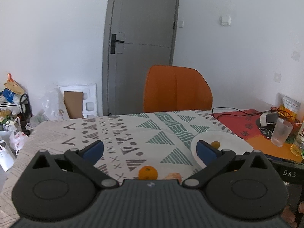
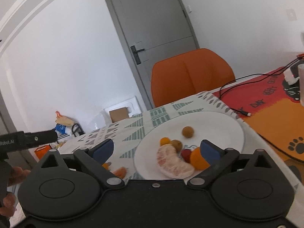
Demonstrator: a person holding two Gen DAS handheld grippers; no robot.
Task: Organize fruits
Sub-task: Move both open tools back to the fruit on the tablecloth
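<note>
On the table [image 1: 57,133], covered with a patterned cloth, you have the white plate [image 2: 218,121] as your main landmark. Behind the plate, at the far edge of the table, stands an orange chair [image 2: 191,74], and behind the chair is a grey door [image 2: 152,22]. To the right of the plate lies a red and orange mat [image 2: 266,102] with a black cable [image 2: 237,98] on it.

Your left gripper [image 1: 150,150] is left of the plate and its blue fingers [image 1: 94,150] are wide apart, with nothing between them. Your right gripper [image 2: 157,150] is over the near side of the plate, also spread wide and holding nothing.

Inside the plate, near its front rim, lies a peeled pomelo segment [image 2: 172,161]. Just right of it is an orange [image 2: 197,158], partly behind your right finger. Between them sits a small red fruit [image 2: 185,154]. Behind the pomelo segment are a brown fruit [image 2: 176,144] and a small yellow-orange fruit [image 2: 165,141]. One round brown fruit [image 2: 188,132] lies alone nearer the middle of the plate.

Left of the plate, on the cloth, rests a small orange [image 1: 147,172], and beside it a peeled piece [image 1: 173,175], which is blurred.
</note>
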